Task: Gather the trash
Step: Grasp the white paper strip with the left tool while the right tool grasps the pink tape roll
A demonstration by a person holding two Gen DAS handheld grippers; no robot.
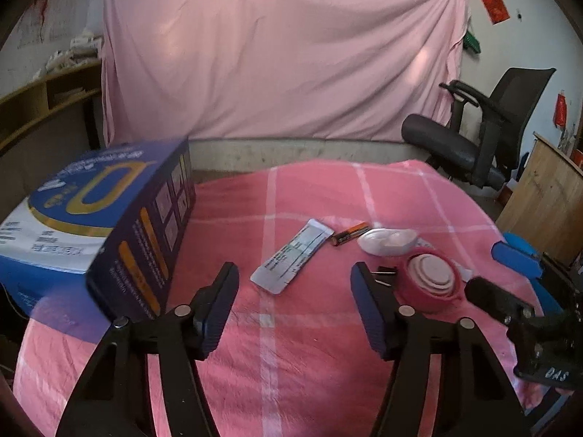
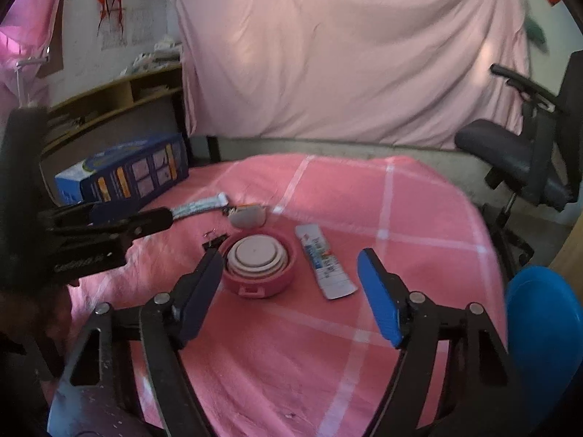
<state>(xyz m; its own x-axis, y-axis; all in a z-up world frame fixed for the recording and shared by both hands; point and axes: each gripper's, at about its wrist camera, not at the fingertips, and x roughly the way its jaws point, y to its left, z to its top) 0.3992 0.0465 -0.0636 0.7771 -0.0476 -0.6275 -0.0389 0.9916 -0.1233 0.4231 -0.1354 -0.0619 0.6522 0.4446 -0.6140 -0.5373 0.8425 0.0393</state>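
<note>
On the pink checked cloth (image 1: 291, 346) lie a white printed wrapper (image 1: 291, 256), a small orange-and-black battery (image 1: 349, 233), a white oval object (image 1: 388, 241), a black binder clip (image 1: 384, 273) and a pink collapsed cup (image 1: 431, 278). My left gripper (image 1: 293, 271) is open above the cloth, with the wrapper just beyond its tips and nothing held. In the right wrist view my right gripper (image 2: 290, 255) is open and empty. The pink cup (image 2: 258, 266) and a second printed wrapper (image 2: 326, 266) lie just ahead between its fingers.
A blue box (image 1: 109, 225) stands at the table's left edge, close to my left finger. A black office chair (image 1: 473, 134) is at the back right, with a pink sheet (image 1: 273, 54) hung behind. A round blue object (image 2: 543, 327) sits low at the right. Shelves (image 2: 109, 102) are at the left.
</note>
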